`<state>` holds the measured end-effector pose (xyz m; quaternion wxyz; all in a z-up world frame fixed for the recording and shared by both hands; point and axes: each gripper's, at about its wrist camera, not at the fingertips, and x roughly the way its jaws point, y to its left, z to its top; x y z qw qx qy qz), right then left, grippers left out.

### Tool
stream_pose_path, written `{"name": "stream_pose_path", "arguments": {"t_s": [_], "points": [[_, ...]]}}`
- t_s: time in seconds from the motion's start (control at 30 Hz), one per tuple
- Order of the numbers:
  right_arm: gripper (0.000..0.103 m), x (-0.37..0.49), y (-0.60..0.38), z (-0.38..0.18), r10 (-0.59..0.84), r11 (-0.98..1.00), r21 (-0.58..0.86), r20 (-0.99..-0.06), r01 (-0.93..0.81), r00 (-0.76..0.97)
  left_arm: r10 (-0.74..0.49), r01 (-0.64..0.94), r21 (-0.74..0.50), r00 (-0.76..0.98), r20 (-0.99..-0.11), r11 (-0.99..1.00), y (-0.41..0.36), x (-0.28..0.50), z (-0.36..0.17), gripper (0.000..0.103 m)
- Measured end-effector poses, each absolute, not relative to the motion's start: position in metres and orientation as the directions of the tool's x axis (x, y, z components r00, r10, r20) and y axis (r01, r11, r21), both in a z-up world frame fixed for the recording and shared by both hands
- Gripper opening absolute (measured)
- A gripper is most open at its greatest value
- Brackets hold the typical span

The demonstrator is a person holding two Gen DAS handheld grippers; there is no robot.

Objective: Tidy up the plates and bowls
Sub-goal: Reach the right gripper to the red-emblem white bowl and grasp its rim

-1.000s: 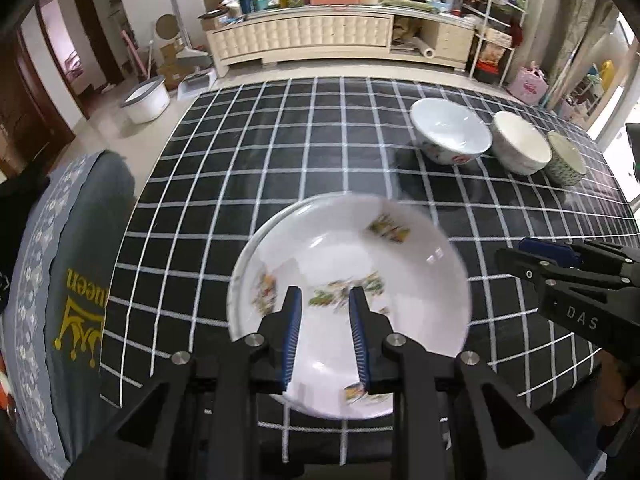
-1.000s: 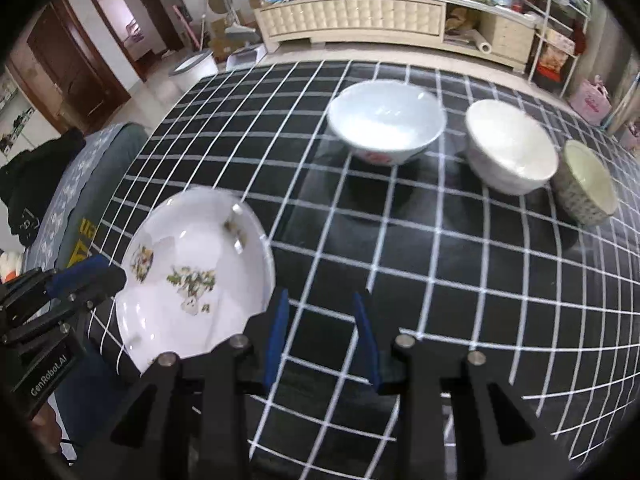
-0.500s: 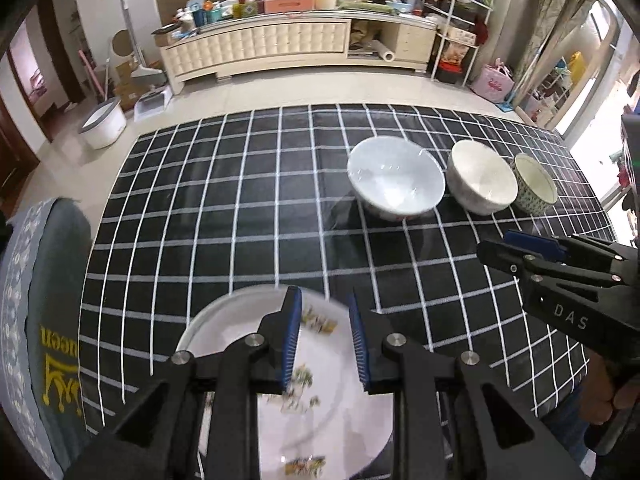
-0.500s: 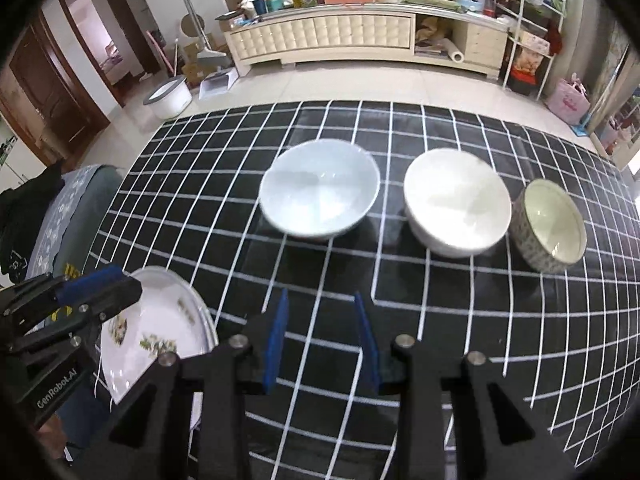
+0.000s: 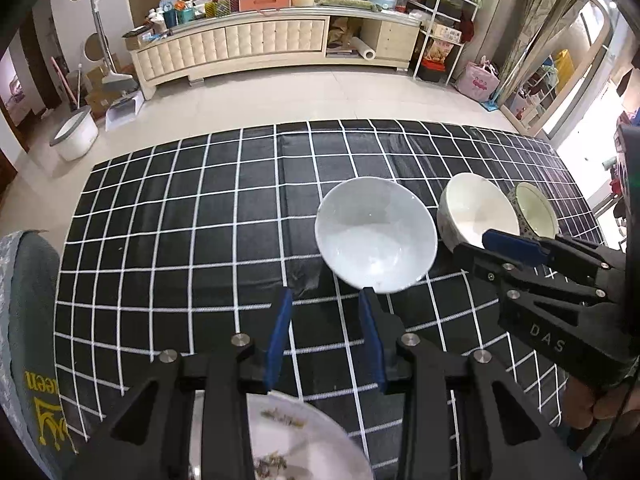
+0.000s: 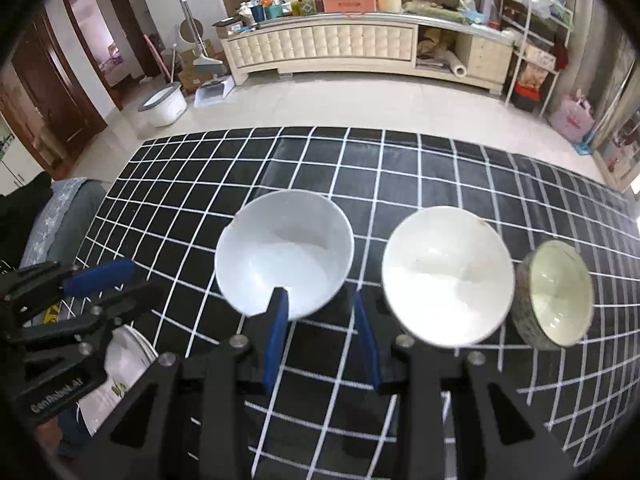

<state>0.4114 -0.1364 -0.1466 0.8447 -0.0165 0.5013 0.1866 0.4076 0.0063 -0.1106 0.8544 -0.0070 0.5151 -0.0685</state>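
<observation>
We see three bowls point(image 6: 284, 256) in a row on the desk point(image 6: 400, 168), plate point(image 5: 288, 440) nearer. Left gripper point(image 5: 326, 336) is opening, empty; right gripper point(image 6: 322, 336) spread, empty. Next: grasp the nearest bowl's rim for stacking.

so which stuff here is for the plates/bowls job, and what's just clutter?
Job: plate, big white bowl, cream bowl, small patterned bowl.

Clutter: sideboard, mop, white tub, pink bag, shelf rack.
</observation>
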Motion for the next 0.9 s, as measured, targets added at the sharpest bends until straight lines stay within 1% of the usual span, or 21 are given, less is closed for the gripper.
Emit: {"name": "stream_pose_path", "arguments": {"t_s": [0.23, 0.5, 0.67, 0.7, 0.77, 0.83, 0.9], "points": [[0.038, 0.433, -0.133, -0.163, 0.302, 0.925, 0.165, -0.866, -0.343, 0.398, -0.147, 0.097, -0.116, 0.424, -0.893, 0.988, 0.007, 0.436, -0.134, 0.032], [0.038, 0.448, -0.126, -0.180, 0.289, 0.921, 0.152, -0.884, -0.358, 0.367, -0.132, 0.098, -0.102, 0.394, -0.910, 0.990, 0.004, 0.456, -0.158, 0.032], [0.032, 0.453, -0.125, -0.185, 0.265, 0.922, 0.125, -0.894, -0.367, 0.362, -0.125, 0.116, -0.087, 0.381, -0.916, 0.989, -0.003, 0.464, -0.165, 0.031], [0.030, 0.455, -0.125, -0.186, 0.262, 0.922, 0.122, -0.895, -0.368, 0.360, -0.127, 0.118, -0.089, 0.375, -0.918, 0.989, -0.005, 0.465, -0.167, 0.030], [0.026, 0.459, -0.125, -0.190, 0.257, 0.923, 0.125, -0.903, -0.363, 0.344, -0.140, 0.129, -0.100, 0.364, -0.921, 0.987, -0.006, 0.471, -0.169, 0.021], [0.024, 0.462, -0.125, -0.193, 0.248, 0.924, 0.118, -0.909, -0.364, 0.336, -0.133, 0.133, -0.091, 0.358, -0.924, 0.987, -0.008, 0.474, -0.171, 0.020], [0.024, 0.464, -0.125, -0.197, 0.234, 0.927, 0.111, -0.918, -0.359, 0.319, -0.139, 0.144, -0.093, 0.353, -0.925, 0.985, -0.012, 0.474, -0.173, 0.017]]}}
